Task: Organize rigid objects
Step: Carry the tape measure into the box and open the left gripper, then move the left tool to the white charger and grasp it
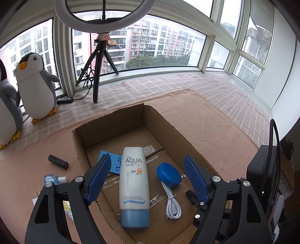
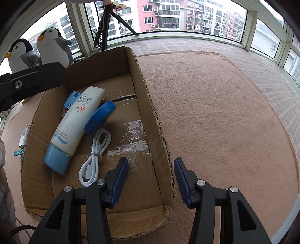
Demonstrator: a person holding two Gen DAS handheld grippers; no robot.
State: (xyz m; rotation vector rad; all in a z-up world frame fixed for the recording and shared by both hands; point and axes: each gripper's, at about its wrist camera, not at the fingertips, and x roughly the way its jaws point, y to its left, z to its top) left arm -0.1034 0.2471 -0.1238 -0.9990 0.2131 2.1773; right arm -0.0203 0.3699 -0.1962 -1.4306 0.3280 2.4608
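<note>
Two plush penguins (image 1: 35,84) stand at the left by the window (image 1: 159,41), side by side. A black tripod (image 1: 98,69) stands on the checked cloth (image 1: 215,88) next to them, a ring light (image 1: 105,16) above it. A black inline remote (image 1: 64,100) lies by the nearer penguin's feet. Apartment blocks (image 2: 159,16) show outside.

Soft, flat daylight via the windows (image 1: 159,37), shadows faint. Glare on tape (image 2: 134,127) in the box. Pics sharp; fisheye bends edges, corners black.
</note>
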